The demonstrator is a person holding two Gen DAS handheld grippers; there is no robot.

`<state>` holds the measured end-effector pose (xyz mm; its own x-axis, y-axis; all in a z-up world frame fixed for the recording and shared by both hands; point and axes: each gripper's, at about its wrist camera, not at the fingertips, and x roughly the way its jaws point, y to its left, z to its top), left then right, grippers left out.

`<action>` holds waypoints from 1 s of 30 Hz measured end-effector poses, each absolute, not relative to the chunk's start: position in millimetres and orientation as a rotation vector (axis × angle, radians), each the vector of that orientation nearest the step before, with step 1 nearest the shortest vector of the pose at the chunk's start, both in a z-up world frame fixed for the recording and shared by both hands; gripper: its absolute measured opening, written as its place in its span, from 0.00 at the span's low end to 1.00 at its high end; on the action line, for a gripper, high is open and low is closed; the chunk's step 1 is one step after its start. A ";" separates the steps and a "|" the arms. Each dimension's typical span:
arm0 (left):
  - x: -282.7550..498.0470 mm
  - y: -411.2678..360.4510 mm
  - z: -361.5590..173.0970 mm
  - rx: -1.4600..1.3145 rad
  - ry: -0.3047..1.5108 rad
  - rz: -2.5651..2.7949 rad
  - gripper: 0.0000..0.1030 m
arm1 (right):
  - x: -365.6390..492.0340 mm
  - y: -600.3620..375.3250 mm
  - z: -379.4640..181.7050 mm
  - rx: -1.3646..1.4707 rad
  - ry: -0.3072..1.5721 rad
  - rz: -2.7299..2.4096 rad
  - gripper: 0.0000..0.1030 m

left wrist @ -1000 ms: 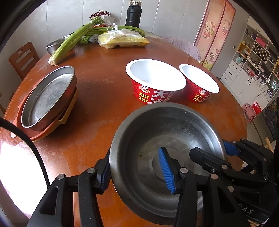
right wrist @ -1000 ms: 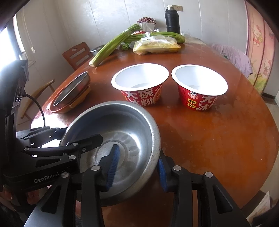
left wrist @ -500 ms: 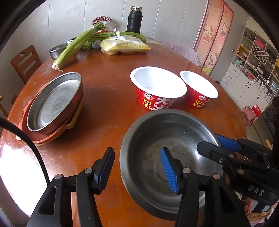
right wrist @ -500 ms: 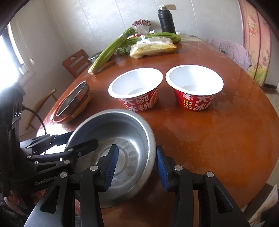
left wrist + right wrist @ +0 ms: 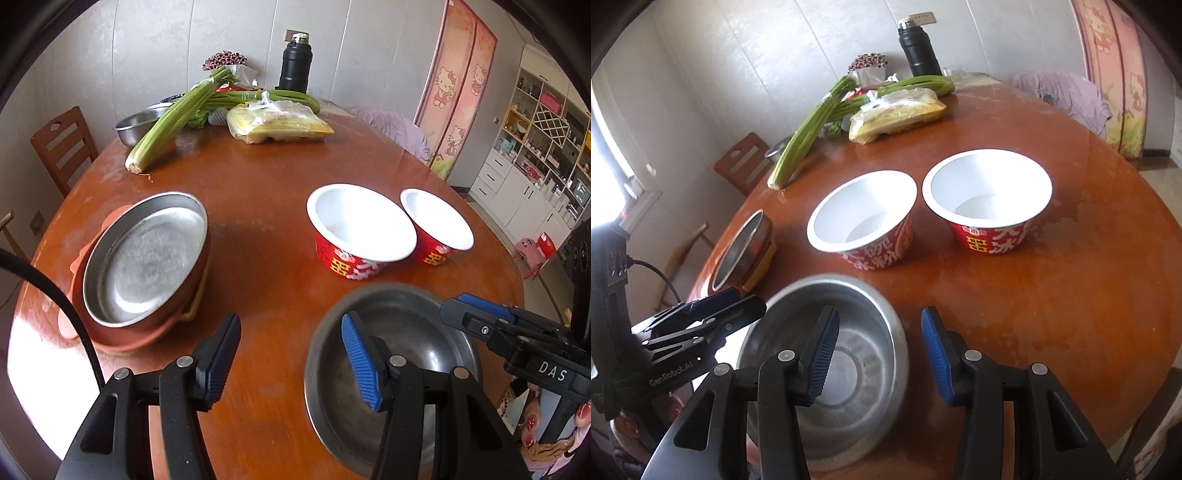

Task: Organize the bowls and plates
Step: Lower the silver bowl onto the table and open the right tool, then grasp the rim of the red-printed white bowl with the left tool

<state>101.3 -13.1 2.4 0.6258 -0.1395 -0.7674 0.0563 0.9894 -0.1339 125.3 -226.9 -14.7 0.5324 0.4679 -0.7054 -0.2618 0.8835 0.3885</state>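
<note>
Both grippers, left (image 5: 291, 360) and right (image 5: 879, 354), were spread, gripping nothing. Steel bowl (image 5: 849, 354) sat free; regrip its 3 o'clock rim squarely.

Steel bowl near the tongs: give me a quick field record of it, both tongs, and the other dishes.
steel bowl: upright on table, empty
left tongs: open, holding nothing; one finger over the bowl, the other outside its rim
right tongs: open, straddling the bowl's rim, not clamped
red paper bowls: two, side by side beyond the steel bowl, empty
plate stack: steel pan on orange plates, on the left
</note>
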 end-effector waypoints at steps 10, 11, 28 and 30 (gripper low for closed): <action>139.7 -17.9 11.1 -0.080 0.913 -0.138 0.55 | 155.0 -219.7 -8.1 0.245 0.901 0.428 0.47; 144.5 -18.9 12.4 -0.076 0.911 -0.142 0.55 | 157.7 -218.1 -8.1 0.242 0.902 0.426 0.47; 231.8 -31.5 -8.1 -0.104 1.041 -0.179 0.53 | 202.0 -204.8 -21.6 0.237 0.943 0.428 0.47; 236.8 -33.2 -12.8 -0.100 1.050 -0.179 0.48 | 205.2 -203.0 -22.7 0.229 0.944 0.433 0.47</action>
